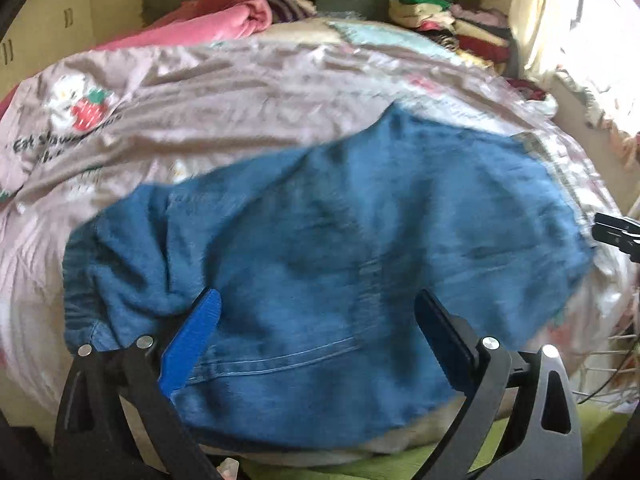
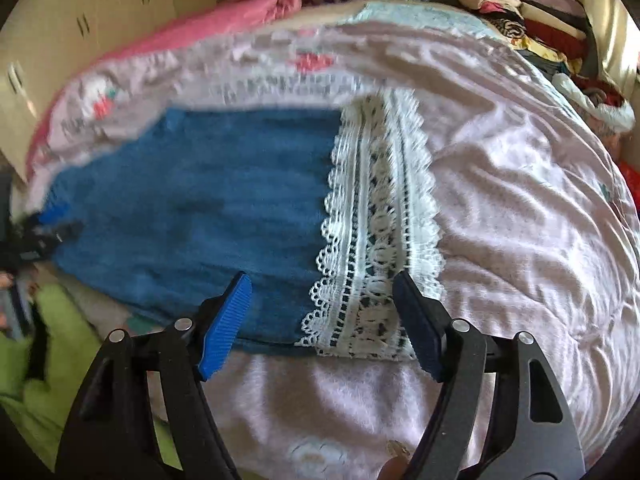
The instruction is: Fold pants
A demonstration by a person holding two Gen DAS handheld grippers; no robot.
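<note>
Blue denim pants (image 1: 340,232) lie flat and partly folded across a pale pink bedspread (image 1: 200,92). The left wrist view shows their waist end with a seam and pocket stitching. My left gripper (image 1: 316,296) stands wide open just above that denim, nothing pinched. The right wrist view shows the leg end (image 2: 192,208), trimmed with a white lace hem (image 2: 376,240). My right gripper (image 2: 320,278) is open over the near corner of the hem, lace and denim lying between its fingers unpressed. Each gripper shows at the edge of the other view: right (image 1: 616,232), left (image 2: 52,220).
A pink blanket (image 1: 224,12) is bunched at the head of the bed. A stack of folded clothes (image 2: 532,8) sits at the back right. Cream wardrobe doors (image 2: 60,32) stand to the left. Green fabric (image 2: 48,320) lies at the near bed edge, a wire rack (image 1: 612,360) at right.
</note>
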